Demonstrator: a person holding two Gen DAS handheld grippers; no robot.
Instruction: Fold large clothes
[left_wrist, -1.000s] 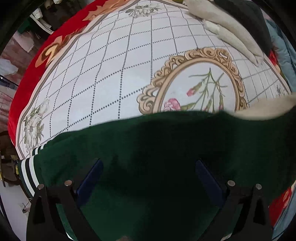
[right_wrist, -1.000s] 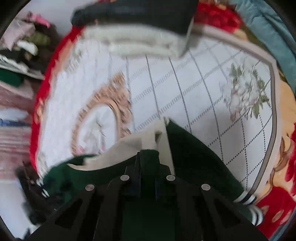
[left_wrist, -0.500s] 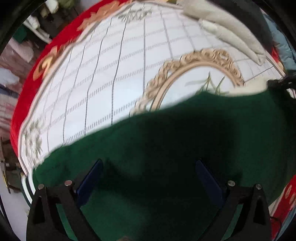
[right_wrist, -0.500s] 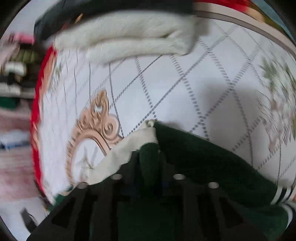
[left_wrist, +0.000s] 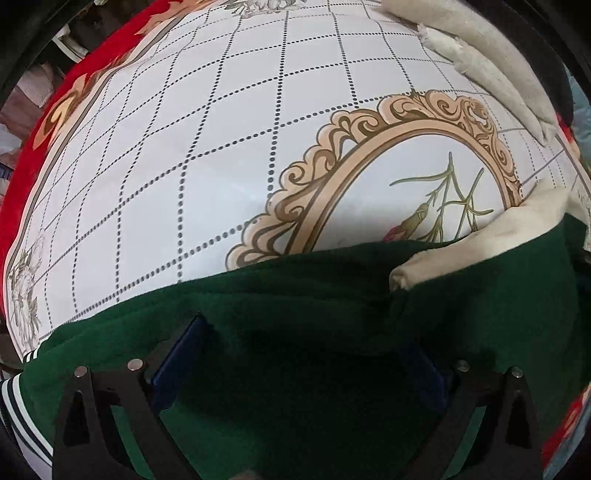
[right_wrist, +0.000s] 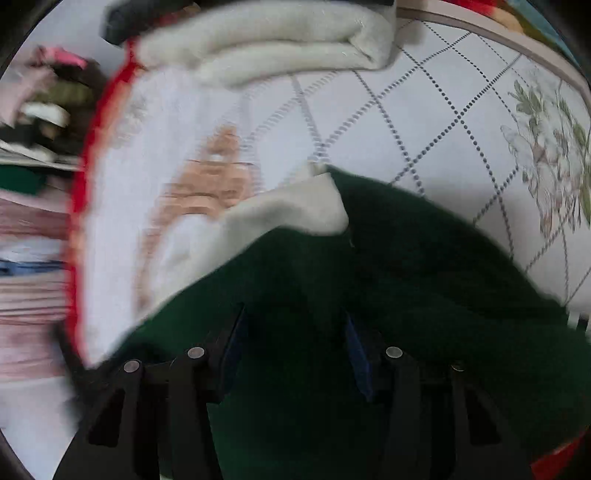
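A dark green garment (left_wrist: 332, 302) with a cream lining (left_wrist: 498, 236) and a striped hem (left_wrist: 22, 398) lies on the patterned bedspread (left_wrist: 207, 147). My left gripper (left_wrist: 295, 354) points straight down over it, its blue pads wide apart and nothing pinched. In the right wrist view the same green garment (right_wrist: 424, 258) shows a cream flap (right_wrist: 288, 206) turned over at its far edge. My right gripper (right_wrist: 295, 347) hovers just above the green cloth. Its jaws are opening, and the fabric lies between the pads without being pressed.
A stack of folded cream clothes (left_wrist: 498, 74) sits at the far edge of the bed, also seen in the right wrist view as a cream stack (right_wrist: 266, 40) under a dark item (right_wrist: 147, 14). The bedspread's red border (left_wrist: 40, 122) marks its left edge. Clothing piles (right_wrist: 33, 110) lie beyond it.
The right gripper, shut on a fold of the green garment a second ago, has spread its jaws and let it go. Both grippers have sunk closer to the bed.
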